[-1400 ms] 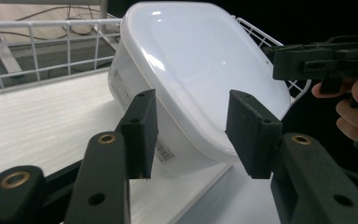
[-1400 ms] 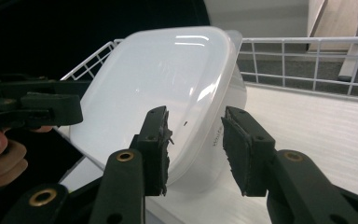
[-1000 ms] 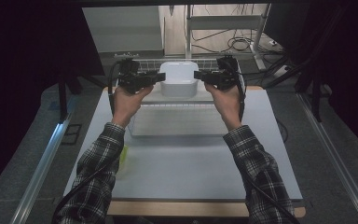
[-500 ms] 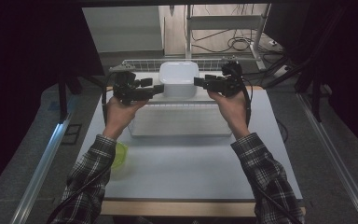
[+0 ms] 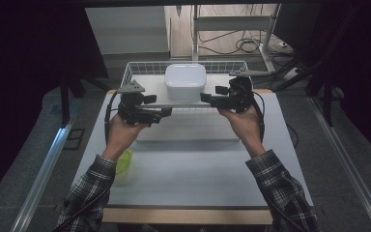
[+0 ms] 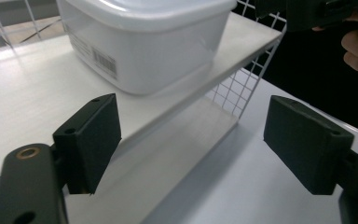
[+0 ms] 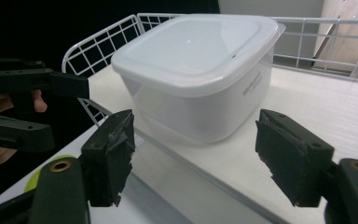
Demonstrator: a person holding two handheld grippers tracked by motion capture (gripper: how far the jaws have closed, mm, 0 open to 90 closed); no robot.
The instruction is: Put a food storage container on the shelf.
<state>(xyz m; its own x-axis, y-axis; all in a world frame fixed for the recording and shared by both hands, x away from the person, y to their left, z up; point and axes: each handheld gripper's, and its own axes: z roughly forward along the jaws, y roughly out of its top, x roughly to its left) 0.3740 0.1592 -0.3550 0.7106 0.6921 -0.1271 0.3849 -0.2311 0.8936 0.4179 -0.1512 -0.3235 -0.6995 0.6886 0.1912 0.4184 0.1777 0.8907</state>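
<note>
A white lidded plastic container [image 5: 185, 82] stands on a raised white shelf [image 5: 149, 87] with a wire rim at the far end of the table. My left gripper [image 5: 160, 106] is open, in front of the shelf's left part, jaws pointing right. My right gripper [image 5: 211, 95] is open at the container's near right corner, jaws pointing left. In the left gripper view the container [image 6: 140, 37] sits beyond the open left gripper [image 6: 198, 140]. The right gripper view has the container [image 7: 196, 65] just ahead of the open right gripper [image 7: 200, 154]. Neither gripper holds anything.
A lower white board [image 5: 188, 128] lies under the shelf's front edge. A yellow-green object [image 5: 124, 162] rests on the table beside the left forearm. The wire rim [image 7: 102, 42] rises along the shelf's sides and back. Cables and a metal stand [image 5: 232, 24] are behind the table.
Both grippers have drawn back from the container's sides toward the person and now hang in front of the shelf. The container has stayed put.
</note>
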